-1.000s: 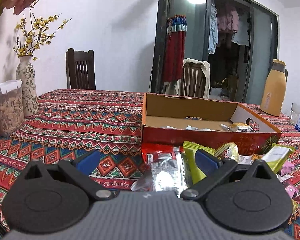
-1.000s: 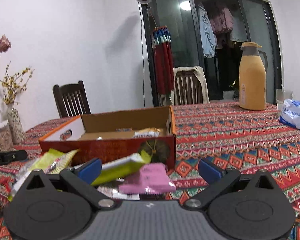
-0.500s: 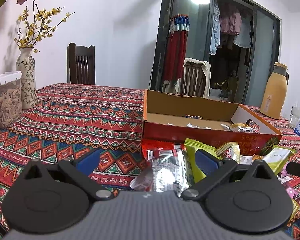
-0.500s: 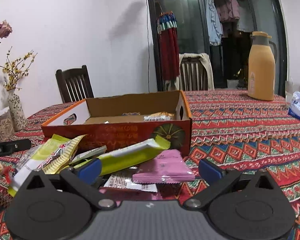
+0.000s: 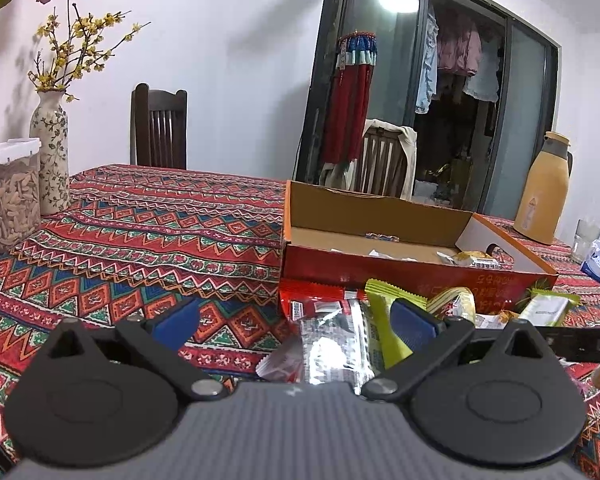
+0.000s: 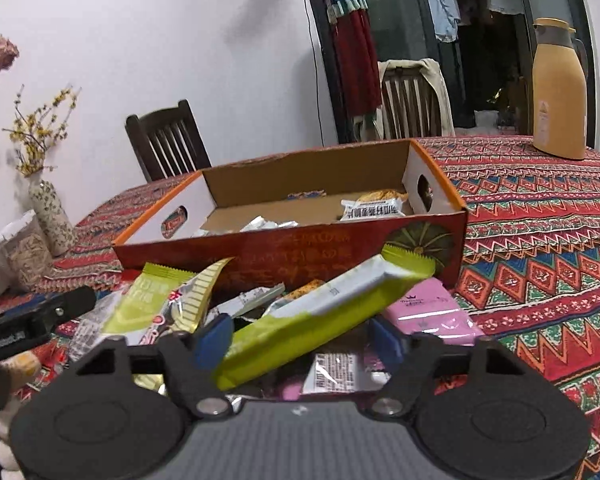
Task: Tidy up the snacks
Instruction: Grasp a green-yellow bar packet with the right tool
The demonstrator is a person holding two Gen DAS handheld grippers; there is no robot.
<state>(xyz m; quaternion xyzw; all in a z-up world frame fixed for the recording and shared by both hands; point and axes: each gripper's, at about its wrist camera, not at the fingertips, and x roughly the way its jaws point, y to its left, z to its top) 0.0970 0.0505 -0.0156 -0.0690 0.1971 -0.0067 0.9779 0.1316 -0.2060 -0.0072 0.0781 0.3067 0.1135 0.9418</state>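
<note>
**Right gripper closing around the green-and-white bar in front of the box**

The right gripper [image 6: 302, 338] has its jaws closing, with the lower end of the green-and-white snack bar [image 6: 324, 316] between the blue pads [image 6: 216, 338]. The left-hand pad sits against or just beside the wrapper's edge; the right-hand pad stands apart from it, so the bar is not yet pinched. The bar's long axis runs diagonally, from low near the left pad up and away to the right, its serrated far end resting near the front wall of the cardboard box [image 6: 292, 246]. It lies on top of a loose heap of packets; a pink packet [image 6: 432, 312] lies just beside it on the right. The box holds a few wrapped snacks already.

The left gripper [image 5: 296, 322] hangs released over the other end of the heap, a silver packet [image 5: 332, 346] between its wide-apart pads and untouched. The right gripper is clearly the nearer to the bar.

Compared with a second ago, the right gripper has pushed in toward the heap and tipped downward, and its jaws have narrowed from fully spread. The left gripper's view is almost unchanged.
</note>
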